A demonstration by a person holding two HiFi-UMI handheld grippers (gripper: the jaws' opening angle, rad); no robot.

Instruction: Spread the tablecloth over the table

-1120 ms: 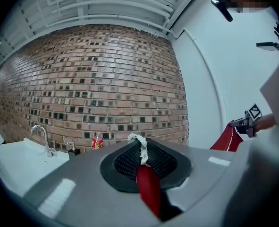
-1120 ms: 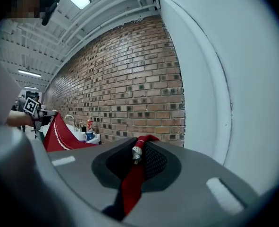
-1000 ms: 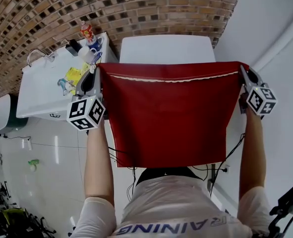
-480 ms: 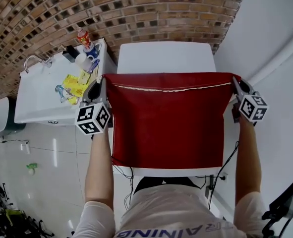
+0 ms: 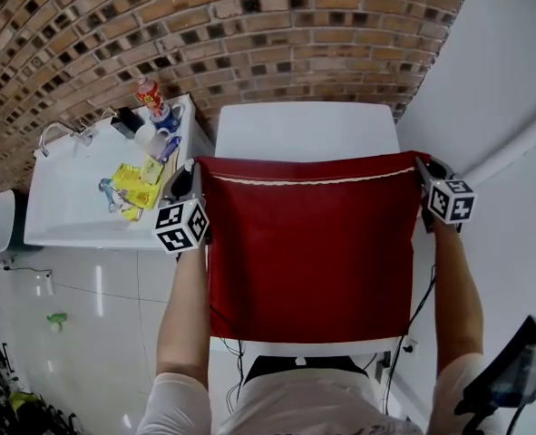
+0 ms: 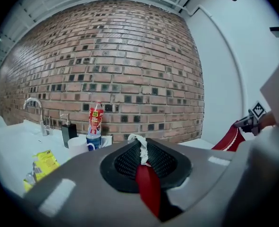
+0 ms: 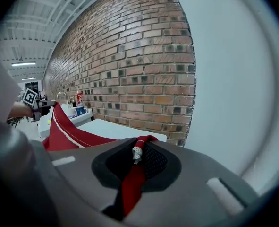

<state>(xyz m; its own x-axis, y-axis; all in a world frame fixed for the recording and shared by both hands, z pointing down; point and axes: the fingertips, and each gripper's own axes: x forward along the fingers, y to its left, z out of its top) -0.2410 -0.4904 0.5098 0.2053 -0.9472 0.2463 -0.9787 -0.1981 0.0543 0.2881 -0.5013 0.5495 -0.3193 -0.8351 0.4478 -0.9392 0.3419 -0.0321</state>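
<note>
Head view: tablecloth [image 5: 308, 252] hides near pt of table [image 5: 304, 130]; far end vis.

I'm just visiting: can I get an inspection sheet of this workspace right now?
Surface: white table, far part bare.
Job's things: red tablecloth stretched wide, hiding the table's near part.
Clutter: bottle, cups, yellow packets on the sink counter.
Grippers: left hand-held gripper and right hand-held gripper each shut on a tablecloth corner.
Cables: dark cables hang below the table's near edge.
Surroundings: brick wall, white wall, tiled floor.
</note>
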